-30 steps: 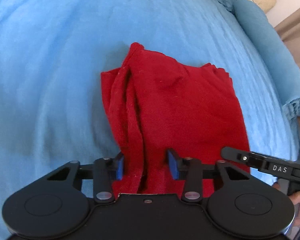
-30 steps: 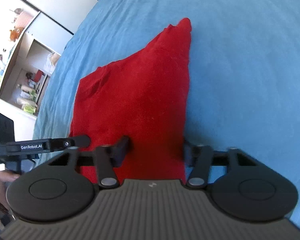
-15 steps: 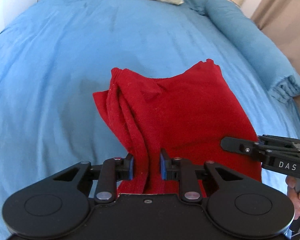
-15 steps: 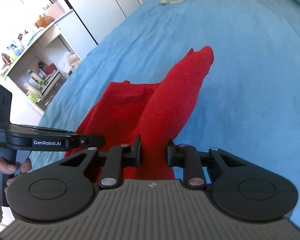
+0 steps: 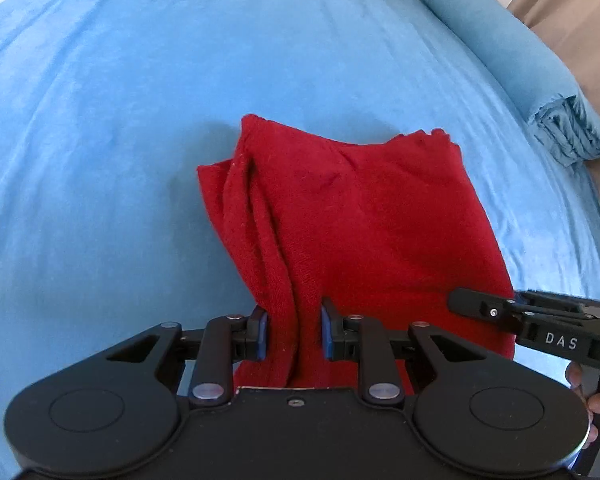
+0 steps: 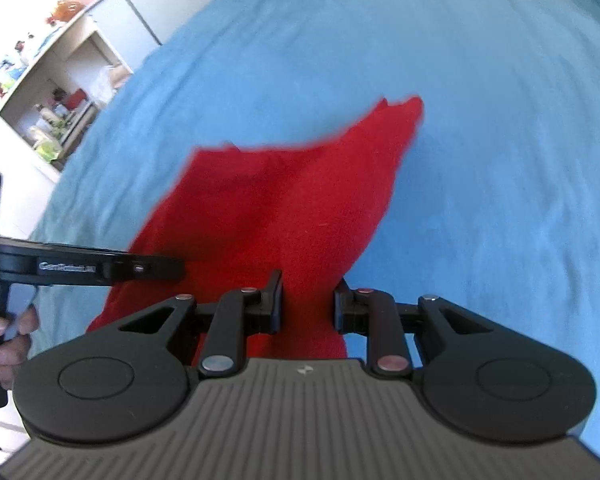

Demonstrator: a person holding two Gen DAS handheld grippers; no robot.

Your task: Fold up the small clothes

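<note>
A small red garment hangs over the blue bed, held by its near edge. My left gripper is shut on a bunched fold at the garment's near left corner. My right gripper is shut on the near right corner of the same red garment. The garment's far edge trails toward the bedspread, with two far corners sticking up. The right gripper's finger shows at the right of the left wrist view. The left gripper's finger shows at the left of the right wrist view.
A blue bedspread covers the whole bed. A rolled blue blanket lies along the bed's right side. White shelves with small items stand off the bed's left side.
Both grippers went from open around the garment's near edge to shut on it and lifted it. The cloth now hangs bunched between them and has swung slightly.
</note>
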